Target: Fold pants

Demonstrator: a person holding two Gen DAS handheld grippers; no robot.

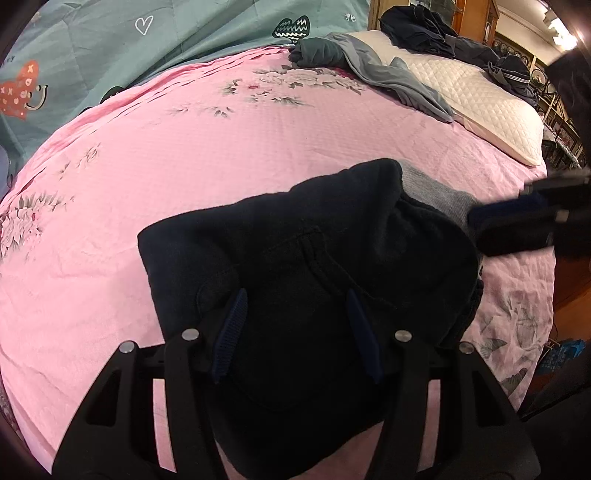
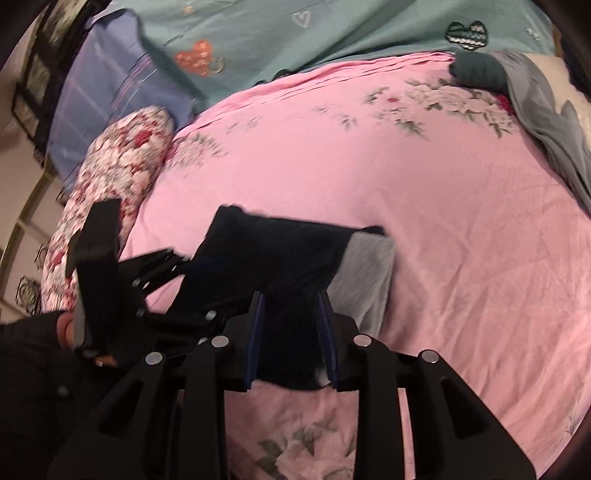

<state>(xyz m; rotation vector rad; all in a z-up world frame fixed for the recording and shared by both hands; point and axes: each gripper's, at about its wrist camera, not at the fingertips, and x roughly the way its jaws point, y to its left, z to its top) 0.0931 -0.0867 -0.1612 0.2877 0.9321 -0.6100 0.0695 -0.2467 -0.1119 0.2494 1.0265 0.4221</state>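
Note:
Dark navy pants (image 1: 306, 251) lie folded in a compact bundle on the pink floral bedsheet (image 1: 184, 155), with a grey garment (image 1: 439, 195) showing under their far right edge. My left gripper (image 1: 295, 299) is open, its fingers spread over the near part of the bundle. My right gripper (image 2: 291, 299) is open over the pants (image 2: 280, 251) in the right wrist view, with the grey garment (image 2: 369, 273) just right of it. The right gripper's fingers (image 1: 517, 221) enter the left wrist view from the right.
A grey garment (image 1: 388, 74) and dark clothes (image 1: 424, 26) lie on a white quilted pillow (image 1: 480, 103) at the back right. A teal duvet (image 1: 147, 44) lies behind. A red floral pillow (image 2: 122, 158) sits at the left. The bed edge is at the right.

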